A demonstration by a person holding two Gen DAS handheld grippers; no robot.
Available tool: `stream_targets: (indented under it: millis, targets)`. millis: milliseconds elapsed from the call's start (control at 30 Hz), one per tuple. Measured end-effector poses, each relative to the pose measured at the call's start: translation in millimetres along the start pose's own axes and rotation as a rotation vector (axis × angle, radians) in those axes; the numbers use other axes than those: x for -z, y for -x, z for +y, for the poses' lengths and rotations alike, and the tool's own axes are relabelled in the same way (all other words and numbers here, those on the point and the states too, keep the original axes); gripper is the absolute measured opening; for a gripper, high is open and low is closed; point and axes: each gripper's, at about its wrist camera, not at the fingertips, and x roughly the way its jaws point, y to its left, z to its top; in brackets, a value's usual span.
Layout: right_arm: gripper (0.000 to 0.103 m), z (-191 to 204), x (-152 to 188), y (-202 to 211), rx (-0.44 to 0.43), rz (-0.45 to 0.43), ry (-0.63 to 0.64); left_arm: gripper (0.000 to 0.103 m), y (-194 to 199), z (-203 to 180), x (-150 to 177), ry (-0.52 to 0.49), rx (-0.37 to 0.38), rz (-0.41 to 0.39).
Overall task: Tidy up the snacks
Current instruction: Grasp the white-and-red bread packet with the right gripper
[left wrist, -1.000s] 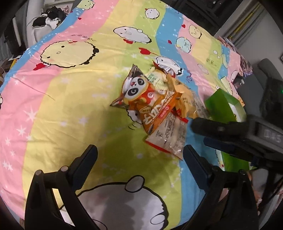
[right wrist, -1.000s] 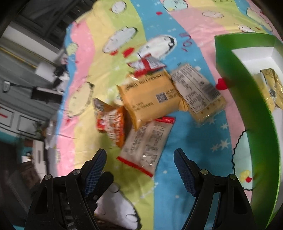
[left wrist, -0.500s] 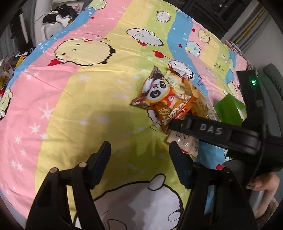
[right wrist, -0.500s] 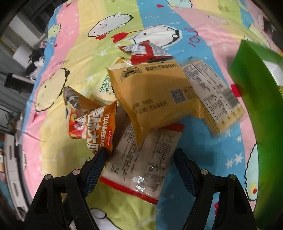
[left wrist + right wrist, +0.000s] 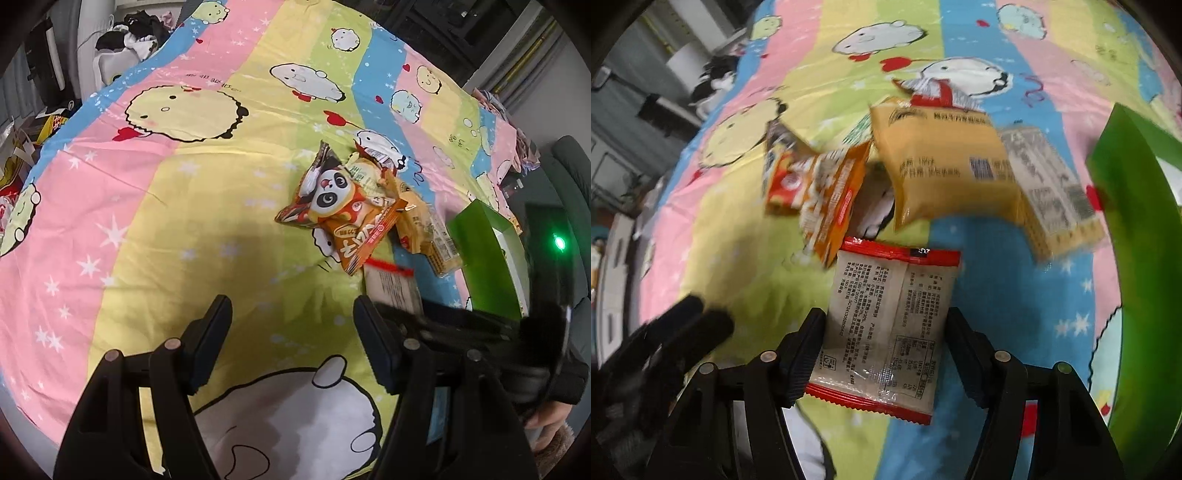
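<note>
The right gripper [image 5: 884, 354] clamps a red-edged packet [image 5: 886, 325] — lifted clear of the snack pile [image 5: 354, 206] — while the left gripper [image 5: 291, 343] hangs open, empty.

Glossy plastic packet [image 5: 882, 325], cloth sheet [image 5: 184, 229]

A striped cartoon bedsheet [image 5: 207, 206] covered the bed, in bands of pink, yellow, green and blue, dotted with white stars and red hearts. A round yellow chick-like figure [image 5: 181, 112] sat on the pink and yellow bands, a white blob creature [image 5: 306, 83] further up. At the far corner lay a heap of black and white clothing [image 5: 135, 27] on something pale. Off the left edge sat yellow and red clutter [image 5: 22, 158], too blurred to name. In the right wrist view, grey cabinet fronts [image 5: 613, 162] stood beyond the bed.
</note>
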Motion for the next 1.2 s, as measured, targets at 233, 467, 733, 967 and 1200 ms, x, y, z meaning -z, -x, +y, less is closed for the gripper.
stream_targets:
  millis: [233, 467, 733, 967, 1200]
  targets:
    - [0.067, -8, 20, 23, -0.054, 0.009, 0.023, 0.068, 1, -10, 1, -0.015, 0.023, 0.013]
    - [0.073, -29, 18, 57, -0.132, -0.088, -0.039, 0.068, -5, -27, 4, -0.013, 0.097, 0.06]
    - [0.065, -52, 15, 43, -0.215, -0.085, -0.177, 0.06, -24, -60, 18, -0.069, 0.168, 0.136]
    - [0.057, -57, 22, 22, -0.211, -0.01, -0.193, 0.045, -44, -78, 28, -0.098, 0.196, 0.222]
    - [0.055, -50, 23, 14, -0.196, 0.002, -0.157, 0.042, -47, -76, 30, -0.095, 0.203, 0.224]
